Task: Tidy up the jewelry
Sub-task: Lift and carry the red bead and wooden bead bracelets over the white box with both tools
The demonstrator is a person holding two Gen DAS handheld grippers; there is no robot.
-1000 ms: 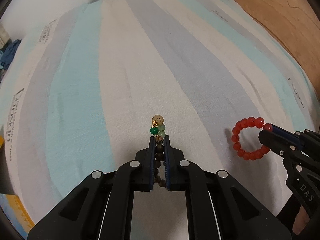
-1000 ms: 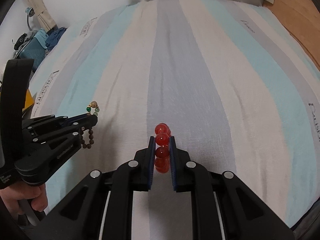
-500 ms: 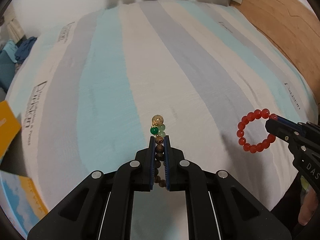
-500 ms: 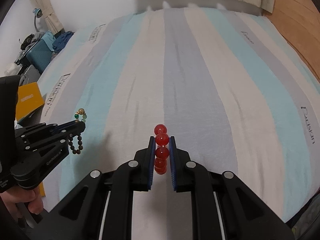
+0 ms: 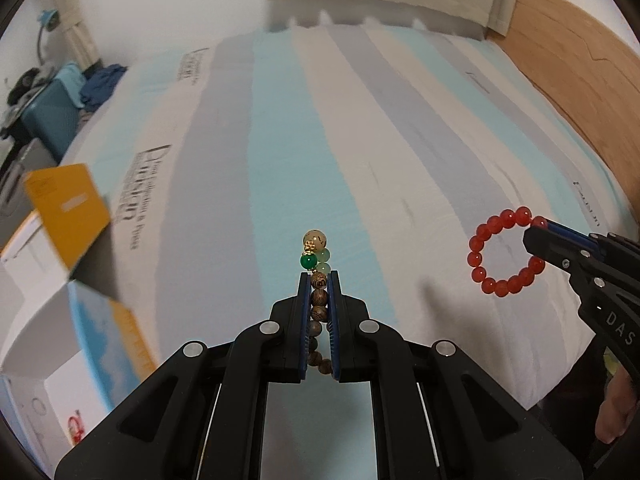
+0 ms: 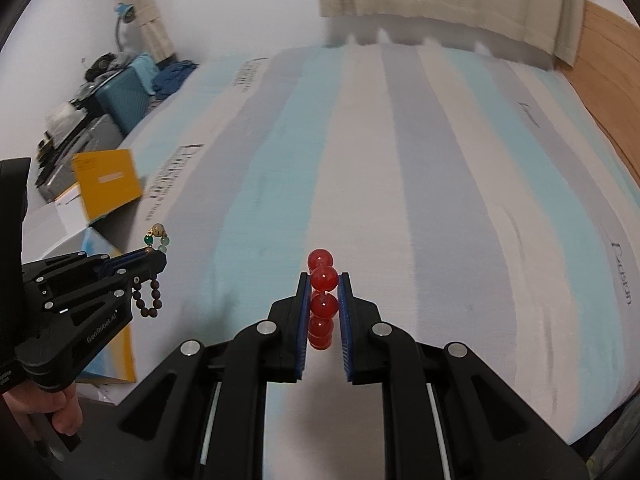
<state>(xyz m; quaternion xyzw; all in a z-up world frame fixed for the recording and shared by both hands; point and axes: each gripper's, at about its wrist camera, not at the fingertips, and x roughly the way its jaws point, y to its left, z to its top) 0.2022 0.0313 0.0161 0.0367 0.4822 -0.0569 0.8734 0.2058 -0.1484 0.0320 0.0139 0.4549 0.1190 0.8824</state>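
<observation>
My left gripper (image 5: 319,280) is shut on a brown wooden-bead bracelet (image 5: 319,304) with green and cream beads at its tip, held in the air above the striped bed (image 5: 360,128). It also shows in the right wrist view (image 6: 154,248), where the bracelet (image 6: 150,300) hangs below the fingers. My right gripper (image 6: 323,280) is shut on a red bead bracelet (image 6: 322,304). In the left wrist view the red bracelet (image 5: 505,256) hangs as a full ring from the right gripper (image 5: 538,228).
An open cardboard box with a yellow flap (image 5: 68,208) stands at the bed's left side, also in the right wrist view (image 6: 108,184). Blue luggage and clutter (image 6: 124,92) sit by the far left wall. A wooden floor (image 5: 580,80) lies to the right.
Both grippers have drawn back and up from the bed with their bracelets still held. The box at the left has come into view.
</observation>
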